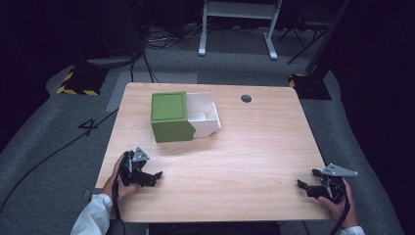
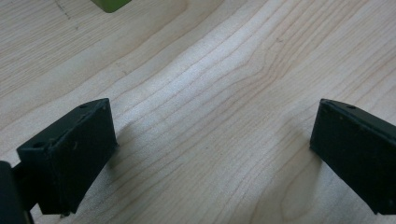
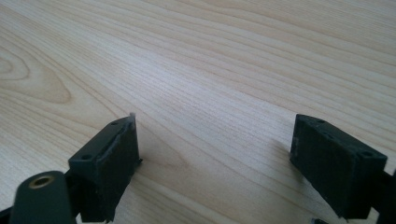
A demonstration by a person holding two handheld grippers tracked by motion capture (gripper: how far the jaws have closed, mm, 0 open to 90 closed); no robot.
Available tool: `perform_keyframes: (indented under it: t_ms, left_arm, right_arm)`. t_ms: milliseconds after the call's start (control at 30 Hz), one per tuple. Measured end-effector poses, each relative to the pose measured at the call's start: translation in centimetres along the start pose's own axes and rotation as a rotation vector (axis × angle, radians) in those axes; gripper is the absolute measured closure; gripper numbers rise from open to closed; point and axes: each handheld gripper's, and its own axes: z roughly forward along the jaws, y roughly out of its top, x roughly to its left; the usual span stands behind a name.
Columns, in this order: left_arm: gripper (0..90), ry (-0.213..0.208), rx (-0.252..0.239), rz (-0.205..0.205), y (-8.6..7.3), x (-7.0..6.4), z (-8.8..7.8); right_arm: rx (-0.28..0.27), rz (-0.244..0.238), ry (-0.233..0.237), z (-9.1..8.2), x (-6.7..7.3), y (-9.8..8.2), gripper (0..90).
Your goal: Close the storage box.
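**Both grippers wide, nothing held**

Left gripper (image 1: 157,175) at table's 7 o'clock, jaws wide apart, empty, just above the wood. Right gripper (image 1: 300,184) at 4 o'clock, same: wide, empty. Green box (image 1: 170,116) w/ white drawer (image 1: 204,115) pulled partway out sits at 11 o'clock on table (image 1: 244,156); drawer's inside hard to make out.

We see a pale wood desk (image 1: 254,147) with fine darker grain lines. On it sits a box with an olive-green sleeve (image 1: 169,117) and a white inner tray (image 1: 205,115). Each hand-held gripper, left (image 1: 155,175) and right (image 1: 302,185), is matte black with a grey top plate. The floor (image 1: 44,132) is speckled grey, with black-and-yellow hazard stripes (image 1: 73,90).
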Motion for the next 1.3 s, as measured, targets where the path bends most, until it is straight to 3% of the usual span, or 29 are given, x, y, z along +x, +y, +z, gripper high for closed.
perform_keyframes:
  t_ms: [367, 533, 633, 767, 867, 1100, 1300]
  left_arm:
    - [0.3, -0.014, -0.001, 0.006, 0.0, 0.1, 0.0]
    - [0.4, -0.014, -0.001, 0.01, 0.0, 0.1, 0.0]
    - [0.5, -0.009, -0.001, 0.003, 0.0, 0.1, 0.0]
    - [0.5, -0.002, -0.001, 0.004, -0.1, 0.0, -0.1]
    - [0.5, 0.004, 0.003, -0.001, -0.1, -0.1, -0.1]
    - [0.5, -0.011, -0.003, 0.012, -0.5, -0.2, -0.4]
    - [0.5, -0.011, -0.003, 0.013, -0.6, -0.2, -0.5]
  right_arm:
    - [0.005, -0.036, 0.037, 0.6, 0.6, 0.6, 14.9]
    - [0.024, -0.024, 0.024, 1.4, 1.0, 1.7, 19.2]
    - [0.005, -0.058, 0.042, 2.0, 1.7, 2.5, 18.8]
    - [-0.061, -0.077, 0.09, 2.4, 2.5, 5.0, 20.2]
    - [-0.065, -0.104, 0.122, 3.2, 3.1, 7.2, 23.9]
    - [-0.098, -0.234, 0.102, 4.7, 5.0, 11.1, 24.4]
    - [-0.151, -0.242, 0.152, 5.4, 6.0, 14.7, 23.0]
